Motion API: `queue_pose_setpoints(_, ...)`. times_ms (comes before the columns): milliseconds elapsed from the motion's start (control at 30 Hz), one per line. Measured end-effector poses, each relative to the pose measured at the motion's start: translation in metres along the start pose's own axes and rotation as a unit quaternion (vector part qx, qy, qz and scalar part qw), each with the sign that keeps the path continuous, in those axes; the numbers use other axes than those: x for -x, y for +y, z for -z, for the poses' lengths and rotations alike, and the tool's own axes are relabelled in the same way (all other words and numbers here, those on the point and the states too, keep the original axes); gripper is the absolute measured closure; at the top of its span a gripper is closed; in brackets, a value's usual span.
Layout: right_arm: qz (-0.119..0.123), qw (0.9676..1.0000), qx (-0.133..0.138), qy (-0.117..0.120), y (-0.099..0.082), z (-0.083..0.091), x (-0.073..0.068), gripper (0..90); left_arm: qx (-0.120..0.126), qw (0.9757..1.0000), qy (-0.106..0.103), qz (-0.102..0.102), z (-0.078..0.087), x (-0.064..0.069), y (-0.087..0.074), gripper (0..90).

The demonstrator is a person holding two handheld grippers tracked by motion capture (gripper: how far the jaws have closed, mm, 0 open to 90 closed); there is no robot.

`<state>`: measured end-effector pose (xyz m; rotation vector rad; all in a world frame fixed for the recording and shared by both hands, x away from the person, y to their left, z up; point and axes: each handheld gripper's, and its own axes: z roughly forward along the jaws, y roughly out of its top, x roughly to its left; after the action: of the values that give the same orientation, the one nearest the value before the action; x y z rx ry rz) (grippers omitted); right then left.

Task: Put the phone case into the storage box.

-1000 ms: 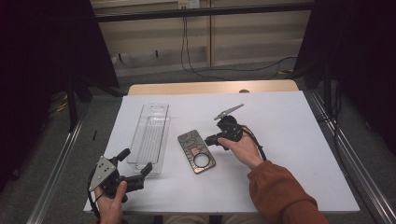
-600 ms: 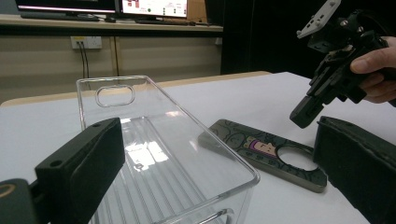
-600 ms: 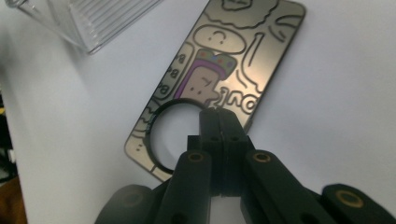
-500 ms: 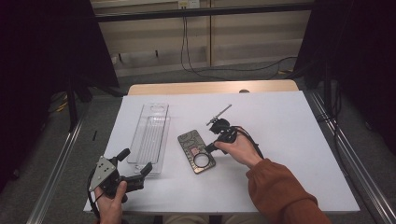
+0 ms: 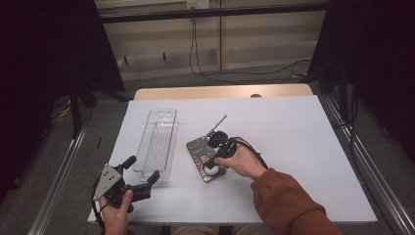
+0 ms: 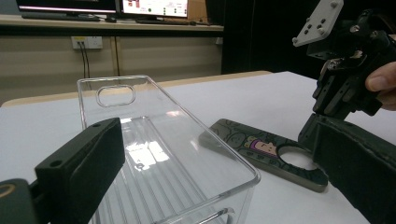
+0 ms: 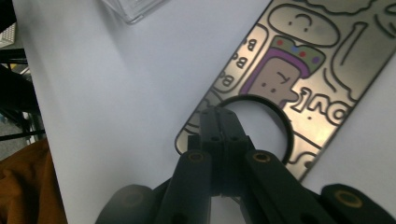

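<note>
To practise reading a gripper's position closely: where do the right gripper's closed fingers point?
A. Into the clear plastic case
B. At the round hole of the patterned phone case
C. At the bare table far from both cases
B: the right gripper has its shut fingers at the rim of the round hole in the patterned phone case.

Own jaws: two black jaws of the left gripper [image 6: 224,186] stand wide apart, nothing between the pads.
Clear tray [image 6: 159,144]: lies lengthwise on the white table [image 6: 233,98], its near end reaching in between the jaws (no contact I can make out).
Patterned plate [image 6: 261,151]: flat just right of the tray, round hole at its near end.
Right gripper [image 6: 334,100]: tips pointing down over that hole end, jaws together, fingers [image 6: 380,84] wrapped round its body.
</note>
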<state>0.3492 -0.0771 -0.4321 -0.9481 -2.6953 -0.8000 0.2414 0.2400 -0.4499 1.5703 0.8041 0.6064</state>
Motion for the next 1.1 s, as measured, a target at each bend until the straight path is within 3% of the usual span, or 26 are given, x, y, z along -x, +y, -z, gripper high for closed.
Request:
queue_pose_setpoints(333,0.021,0.9996,0.000,0.019,0.004,-0.014,-0.012,90.0,-0.002,1.0000,0.002,0.001,0.000,-0.002,-0.001,2.2)
queue_pose_setpoints(733,0.040,0.9986,-0.021,0.029,0.005,-0.035,-0.019,90.0,0.001,1.0000,0.004,0.004,-0.001,-0.001,-0.001,2.2)
queue_pose_setpoints(867,0.030,0.9987,-0.021,0.034,0.002,-0.039,-0.019,90.0,-0.003,1.0000,0.003,0.000,0.000,-0.002,-0.001,2.2)
queue_pose_setpoints(1067,0.041,0.9979,-0.035,0.036,0.001,-0.039,-0.019,90.0,-0.002,1.0000,0.003,0.001,0.000,-0.001,0.000,2.2)
queue_pose_setpoints(1100,0.032,0.9984,-0.033,0.033,0.001,-0.039,-0.020,90.0,-0.004,1.0000,0.002,-0.001,0.001,-0.002,0.000,2.2)
